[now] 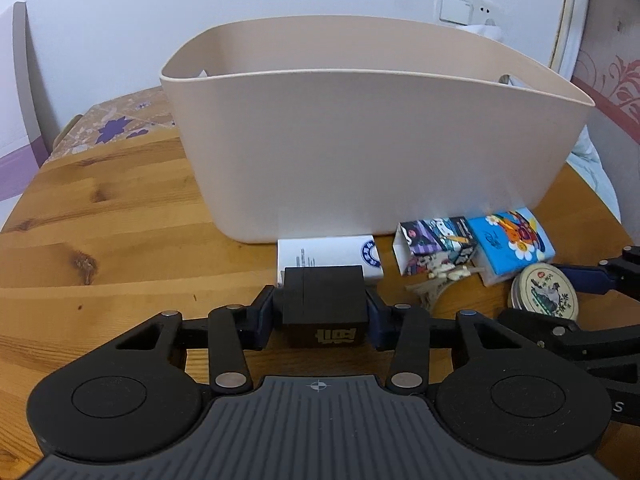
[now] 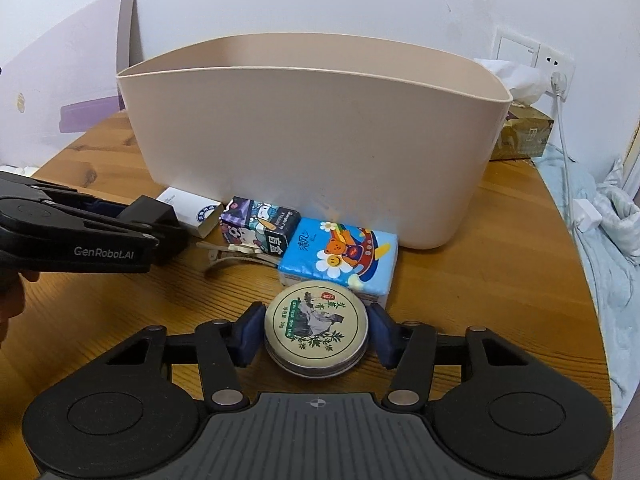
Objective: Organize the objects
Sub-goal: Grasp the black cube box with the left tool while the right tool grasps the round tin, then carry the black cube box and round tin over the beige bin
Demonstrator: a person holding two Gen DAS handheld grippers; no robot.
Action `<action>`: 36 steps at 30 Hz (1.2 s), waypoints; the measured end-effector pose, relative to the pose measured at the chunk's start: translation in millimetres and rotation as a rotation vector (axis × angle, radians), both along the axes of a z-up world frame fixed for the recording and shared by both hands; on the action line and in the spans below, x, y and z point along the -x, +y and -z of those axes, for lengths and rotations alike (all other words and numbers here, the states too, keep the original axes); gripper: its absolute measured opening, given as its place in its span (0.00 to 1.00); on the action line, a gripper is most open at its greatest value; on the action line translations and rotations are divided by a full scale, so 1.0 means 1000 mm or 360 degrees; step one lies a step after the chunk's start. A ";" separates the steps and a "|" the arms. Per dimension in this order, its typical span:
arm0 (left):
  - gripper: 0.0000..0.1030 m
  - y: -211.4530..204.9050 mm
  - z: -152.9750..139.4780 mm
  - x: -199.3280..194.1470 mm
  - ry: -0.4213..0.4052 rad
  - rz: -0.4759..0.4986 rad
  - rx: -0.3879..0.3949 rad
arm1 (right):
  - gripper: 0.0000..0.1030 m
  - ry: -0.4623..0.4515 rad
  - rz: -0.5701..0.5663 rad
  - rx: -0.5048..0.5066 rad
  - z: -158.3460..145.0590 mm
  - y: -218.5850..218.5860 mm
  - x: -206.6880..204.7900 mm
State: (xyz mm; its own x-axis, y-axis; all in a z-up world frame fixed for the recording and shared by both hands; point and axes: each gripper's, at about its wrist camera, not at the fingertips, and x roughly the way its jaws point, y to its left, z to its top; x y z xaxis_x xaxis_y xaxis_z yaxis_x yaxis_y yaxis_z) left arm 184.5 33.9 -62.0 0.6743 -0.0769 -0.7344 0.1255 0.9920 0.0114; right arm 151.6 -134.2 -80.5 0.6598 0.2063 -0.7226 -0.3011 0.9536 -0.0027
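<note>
- Table (image 1: 120,208) of knotty wood carries a beige bin (image 1: 376,140) against a white wall.
- Tissue box (image 2: 524,136) shows only in the right view.
- Left gripper (image 1: 324,312) is clamped on a black box (image 1: 324,300); right gripper (image 2: 316,334) pinches a round tin (image 2: 316,328), near the bin.

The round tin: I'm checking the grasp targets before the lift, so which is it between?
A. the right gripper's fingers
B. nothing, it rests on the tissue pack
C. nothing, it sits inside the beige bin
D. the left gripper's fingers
A: the round tin sits between the blue pads of the right gripper on the table, in front of the beige bin.
</note>
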 end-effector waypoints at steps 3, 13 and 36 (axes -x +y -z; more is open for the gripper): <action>0.44 0.001 -0.001 0.004 0.0012 -0.0010 0.0006 | 0.50 0.0005 0.0004 -0.0004 0.000 -0.002 0.004; 0.44 -0.002 -0.018 0.035 -0.0017 0.0042 -0.0025 | 0.50 -0.0004 0.0010 -0.0016 -0.013 -0.014 0.025; 0.44 -0.006 -0.108 0.054 -0.0360 0.0076 -0.0051 | 0.50 -0.0488 0.0045 0.0040 -0.112 -0.029 0.044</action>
State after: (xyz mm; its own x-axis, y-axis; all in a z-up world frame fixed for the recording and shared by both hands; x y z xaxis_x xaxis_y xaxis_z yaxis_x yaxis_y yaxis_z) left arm 130.5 28.0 45.7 0.8184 -0.0918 -0.5673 0.1629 0.9837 0.0757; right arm 108.0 -163.6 31.1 0.8530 0.1695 -0.4936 -0.2560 0.9601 -0.1128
